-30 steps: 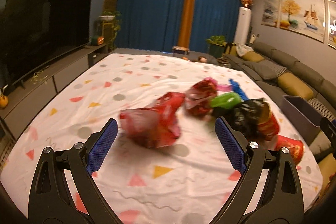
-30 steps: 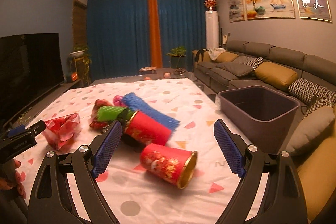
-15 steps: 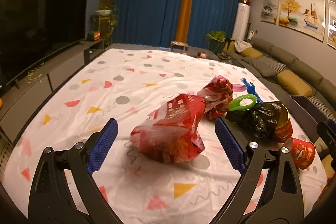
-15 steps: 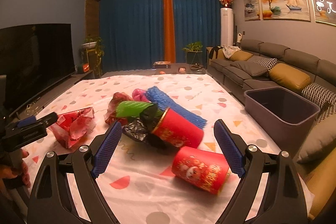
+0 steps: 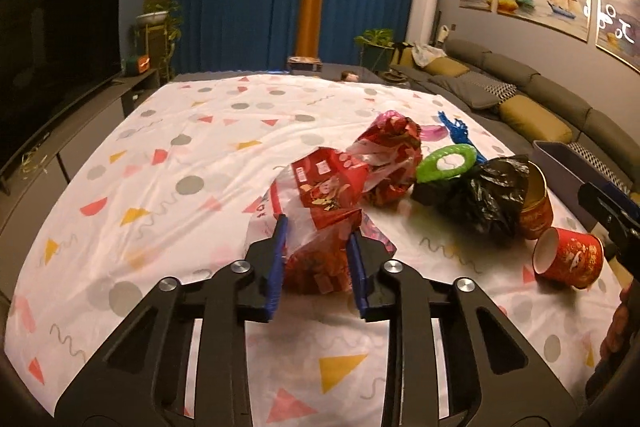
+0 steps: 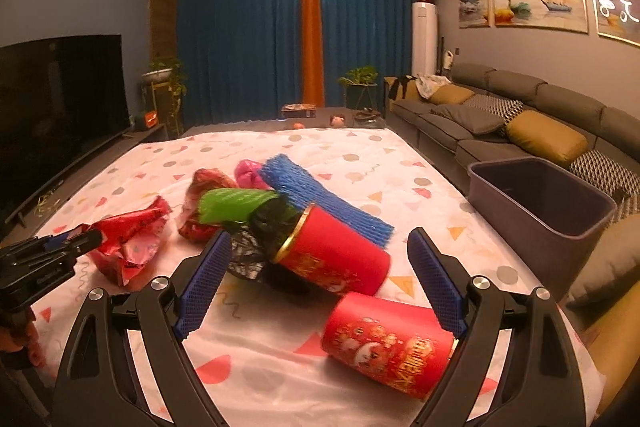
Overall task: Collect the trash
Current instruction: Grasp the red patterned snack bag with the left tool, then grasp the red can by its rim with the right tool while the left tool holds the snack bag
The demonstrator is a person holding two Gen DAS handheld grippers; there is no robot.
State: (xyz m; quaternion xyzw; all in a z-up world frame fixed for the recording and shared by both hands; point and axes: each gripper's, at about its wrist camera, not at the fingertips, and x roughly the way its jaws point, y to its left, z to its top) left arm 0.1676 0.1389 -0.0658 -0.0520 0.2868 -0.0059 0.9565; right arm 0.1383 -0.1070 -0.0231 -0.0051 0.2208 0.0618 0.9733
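Pinching the red snack bag (image 5: 320, 227), the left gripper (image 5: 316, 259) has just closed. Right gripper (image 6: 320, 279) gapes wide around a red cup (image 6: 388, 343); grey bin (image 6: 540, 203) at 2 o'clock, worktop (image 5: 160, 155) bare toward 10 o'clock.

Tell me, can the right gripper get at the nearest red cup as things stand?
Probably yes. The right gripper is open, and the red cup lies on its side just ahead toward its right finger, with nothing across the way.
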